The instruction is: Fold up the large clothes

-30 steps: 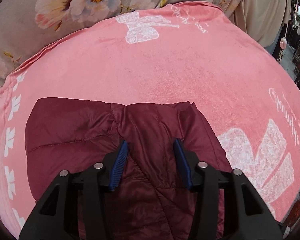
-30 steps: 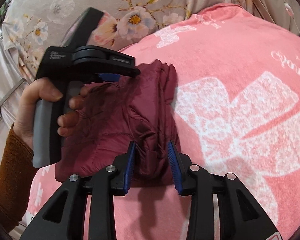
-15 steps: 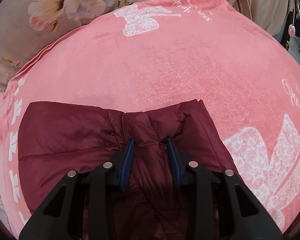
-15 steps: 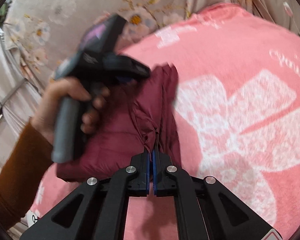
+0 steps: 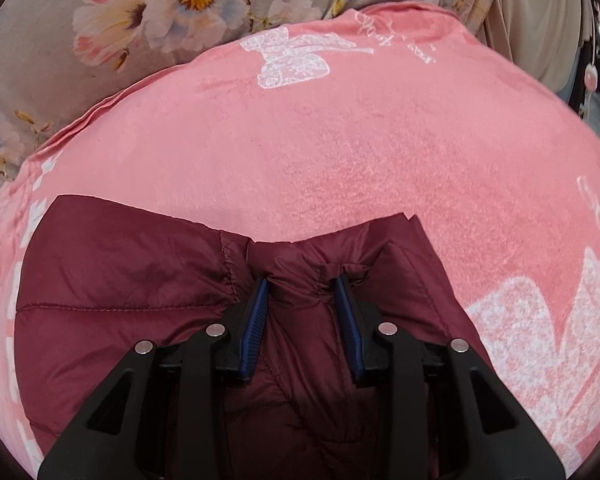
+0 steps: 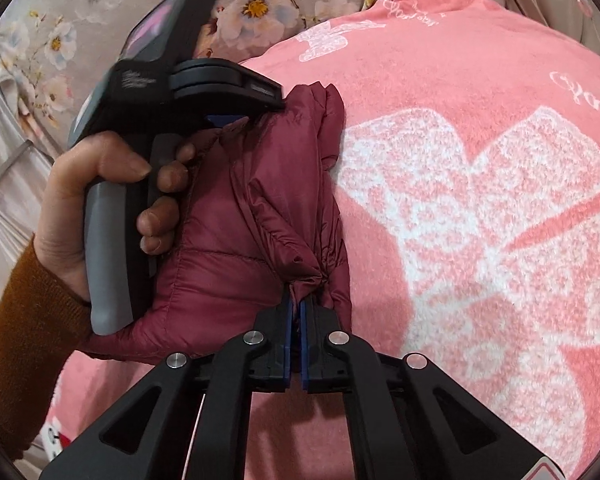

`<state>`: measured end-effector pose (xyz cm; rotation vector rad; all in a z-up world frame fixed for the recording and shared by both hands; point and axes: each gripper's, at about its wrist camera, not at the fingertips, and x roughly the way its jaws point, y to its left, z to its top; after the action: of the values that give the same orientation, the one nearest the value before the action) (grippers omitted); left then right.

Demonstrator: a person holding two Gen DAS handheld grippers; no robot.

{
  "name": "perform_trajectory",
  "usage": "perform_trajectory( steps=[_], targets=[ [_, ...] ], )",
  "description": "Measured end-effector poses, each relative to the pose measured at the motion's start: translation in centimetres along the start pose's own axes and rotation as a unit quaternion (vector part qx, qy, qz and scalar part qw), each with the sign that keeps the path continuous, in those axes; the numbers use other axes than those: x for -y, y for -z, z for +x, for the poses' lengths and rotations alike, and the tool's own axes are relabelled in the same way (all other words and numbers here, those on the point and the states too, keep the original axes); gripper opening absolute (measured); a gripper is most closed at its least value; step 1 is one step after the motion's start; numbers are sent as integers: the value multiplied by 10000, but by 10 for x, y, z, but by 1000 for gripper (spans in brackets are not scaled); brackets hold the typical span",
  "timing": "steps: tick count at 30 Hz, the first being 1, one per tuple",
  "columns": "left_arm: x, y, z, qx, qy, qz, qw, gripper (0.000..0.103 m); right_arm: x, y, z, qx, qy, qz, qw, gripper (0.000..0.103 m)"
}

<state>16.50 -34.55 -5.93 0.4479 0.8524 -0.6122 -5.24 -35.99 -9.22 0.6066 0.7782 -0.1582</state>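
Jacket: a dark red quilted jacket (image 5: pixel 148 304) lies bunched and partly folded on the near left part of the pink blanket (image 5: pixel 340 152); from the right wrist view the jacket (image 6: pixel 236 232) runs as a long ridge from near to far.
Left gripper: the left gripper (image 5: pixel 303 286) sits on the jacket near its far edge, jaws narrowed with a puffy fold of the red cloth squeezed between the blue pads (image 5: pixel 256 312). In the right wrist view the left gripper (image 6: pixel 236 118) is at the far end of the jacket, mostly hidden by its own black body.
Left hand: a hand (image 6: pixel 100 208) in a brown sleeve (image 6: pixel 24 320) wraps the grey handle, fingers resting against the jacket.
Right gripper: the right gripper (image 6: pixel 296 304) is at the near end of the ridge, jaws pressed fully together on a pinched tuft of the jacket's cloth.
Blanket: pink, fuzzy, with white bows (image 6: pixel 480 220) and script; it spreads bare to the right of the jacket and beyond it.
Background: grey flowered fabric (image 5: pixel 100 40) lies beyond the blanket's far left edge.
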Motion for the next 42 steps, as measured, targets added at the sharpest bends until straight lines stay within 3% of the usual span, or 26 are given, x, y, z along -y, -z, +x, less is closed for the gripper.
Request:
perform_trajectory(
  steps=[2, 4, 6, 11, 14, 18, 20, 22, 26, 33, 36, 38, 42],
  targets=[
    [-15, 0, -12, 70, 272, -274, 9992, 35, 5, -3, -13, -24, -172, 160, 9997, 7],
    [-39, 3, -38, 170, 711, -718, 9947, 36, 6, -7, -33, 126, -145, 250, 9995, 27],
    [-69, 13, -67, 294, 930, -1132, 9888, 52, 6, -15, -50, 364, -145, 253, 9989, 31],
    [-128, 53, -103, 367, 1087, -1825, 9765, 55, -21, -72, -52, 648, -414, -173, 9969, 29],
    [-141, 77, -113, 359, 986, -1951, 9752, 55, -32, -104, -24, 488, -541, -29, 9973, 20],
    [-155, 93, -123, 443, 903, -2107, 9724, 55, -50, -131, 25, 88, -678, -12, 9977, 17],
    [-163, 101, -120, 351, 970, -2236, 9692, 55, -53, -139, 47, -58, -449, -89, 9989, 10],
    [-166, 107, -113, 245, 975, -2281, 9684, 55, -40, -140, 62, -34, -65, 27, 10000, 3],
    [-168, 119, -103, 225, 948, -2292, 9685, 61, -7, -132, 75, 22, -123, 550, 9984, 0],
    [-170, 130, -81, 186, 1229, -2553, 9588, 74, 0, -117, 85, 233, 122, 287, 9992, 0],
    [-176, 134, -75, 89, 1402, -2700, 9526, 75, -3, -118, 71, 216, 157, 266, 9993, 0],
    [-182, 139, -81, 49, 1538, -2807, 9474, 75, -7, -113, 50, 336, 50, 265, 9991, 18],
    [-191, 153, -105, 91, 1618, -2800, 9462, 73, -15, -90, 14, 361, 90, -5, 9993, 46]
  ],
)
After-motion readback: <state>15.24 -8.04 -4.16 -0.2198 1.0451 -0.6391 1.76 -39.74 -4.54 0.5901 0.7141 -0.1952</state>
